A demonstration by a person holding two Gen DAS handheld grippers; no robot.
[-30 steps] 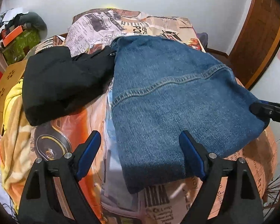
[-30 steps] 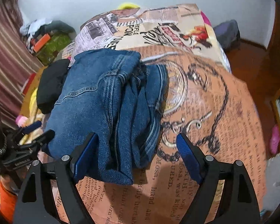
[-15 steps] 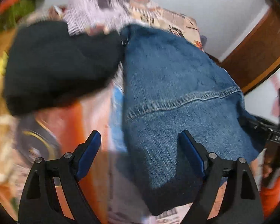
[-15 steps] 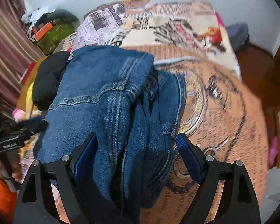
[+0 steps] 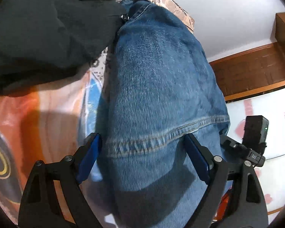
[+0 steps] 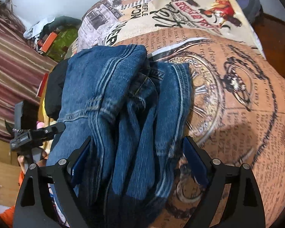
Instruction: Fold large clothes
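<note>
A bed [image 6: 247, 98] fills both views, spread with a bedspread [image 6: 180, 13] printed in orange and cream newspaper text, a clock face and a cyclist figure. On it lies a pair of blue jeans [image 6: 114, 98], loosely folded into a thick bundle with the leg seams and hems bunched along its right edge; from the left wrist view the same jeans [image 5: 161, 87] show as a broad smooth denim panel crossed by a stitched seam. Beside the jeans on the left, touching their far corner, sits a black garment [image 5: 47, 32], crumpled in a heap.

The left claw [image 5: 142, 157] is spread wide, its blue-padded fingers [image 5: 88, 157] straddling the near end of the denim; whether the pads touch the cloth cannot be told. The right claw [image 6: 136, 163] is likewise wide open over the bunched near edge of the jeans, with folds of fabric lying between its fingers and nothing clamped.

Against the wall beyond the bed lies a pile of clutter [image 6: 53, 36], green and orange, next to a striped curtain [image 6: 11, 60].
</note>
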